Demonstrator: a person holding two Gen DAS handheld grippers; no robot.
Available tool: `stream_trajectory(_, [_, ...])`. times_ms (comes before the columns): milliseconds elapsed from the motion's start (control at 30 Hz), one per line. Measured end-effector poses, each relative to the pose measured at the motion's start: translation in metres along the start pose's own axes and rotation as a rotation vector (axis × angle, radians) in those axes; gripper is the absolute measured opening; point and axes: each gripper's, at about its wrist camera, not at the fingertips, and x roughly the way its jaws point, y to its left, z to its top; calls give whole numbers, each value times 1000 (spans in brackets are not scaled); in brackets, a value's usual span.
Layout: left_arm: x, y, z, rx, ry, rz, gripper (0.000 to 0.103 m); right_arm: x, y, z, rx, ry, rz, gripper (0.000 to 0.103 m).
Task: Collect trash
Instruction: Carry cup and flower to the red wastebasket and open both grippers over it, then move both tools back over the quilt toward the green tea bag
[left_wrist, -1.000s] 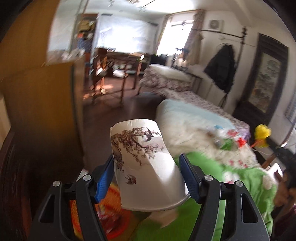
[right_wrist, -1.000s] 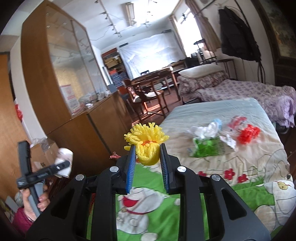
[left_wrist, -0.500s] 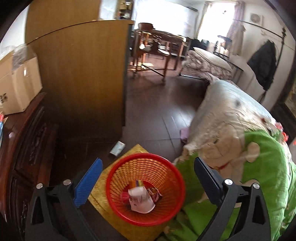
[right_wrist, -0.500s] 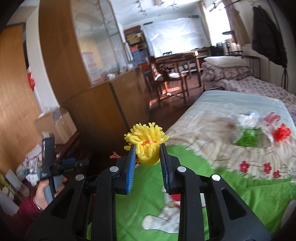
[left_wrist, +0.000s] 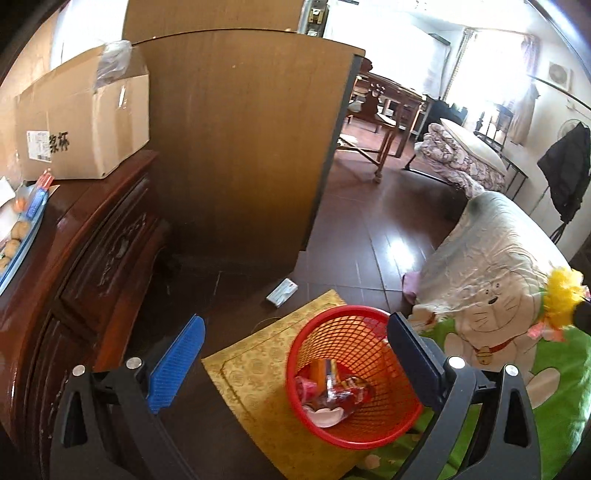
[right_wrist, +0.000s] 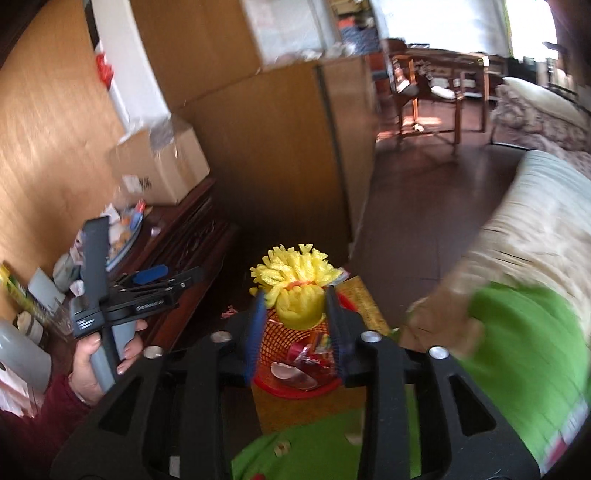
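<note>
Swung over basket (right_wrist: 295, 369); yellow foam (right_wrist: 297, 295) between opening right claw (right_wrist: 297, 325).

Red plastic mesh basket (left_wrist: 354, 384) on glossy dark wood floor (left_wrist: 369, 221); matt cardboard box (left_wrist: 85, 122) above carved polished cabinet (left_wrist: 92, 266).

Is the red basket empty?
No, the red basket has wrappers and a white cup lying in its bottom.

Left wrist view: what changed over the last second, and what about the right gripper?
The left gripper let go of the white bird-printed paper cup, now lying in the red mesh wastebasket; its jaws stand wide and empty. The right gripper swung from the bed to above the basket; its jaws are opening around the yellow foam fruit net.
</note>
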Motion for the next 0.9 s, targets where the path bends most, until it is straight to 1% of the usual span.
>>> stream_trajectory(67, [-1,3,-2,2,-1,9,97,7,1,0,-7,7,-11,42])
stream_trajectory(167, [-1,2,-5,-2,5,5,97,2,-4,-5,-1,-2,-13,42])
stream_trajectory(300, [-1,-6,-6,2,13,-15,97,-15,-20,-5,45,-39,-34,42])
stream_trajectory(467, [-13,-34,-4,75,-10,-24,97,-48,-42,-7,101,-116,-58,42])
stream_trajectory(567, [-22,-54,-2,115,-23,-43,97,-70,-55,-11,127,-170,-86,49])
stream_trajectory(667, [-30,-77,1,161,-38,-63,97,-93,-72,-17,159,-213,-117,50])
stream_trajectory(733, [-36,-92,2,191,-48,-78,97,-111,-87,-24,190,-250,-149,53])
stream_trajectory(833, [-43,-122,5,244,-59,-113,97,-137,-110,-35,230,-307,-205,61])
stream_trajectory(900, [-46,-149,7,287,-62,-143,97,-154,-128,-46,262,-340,-251,68])
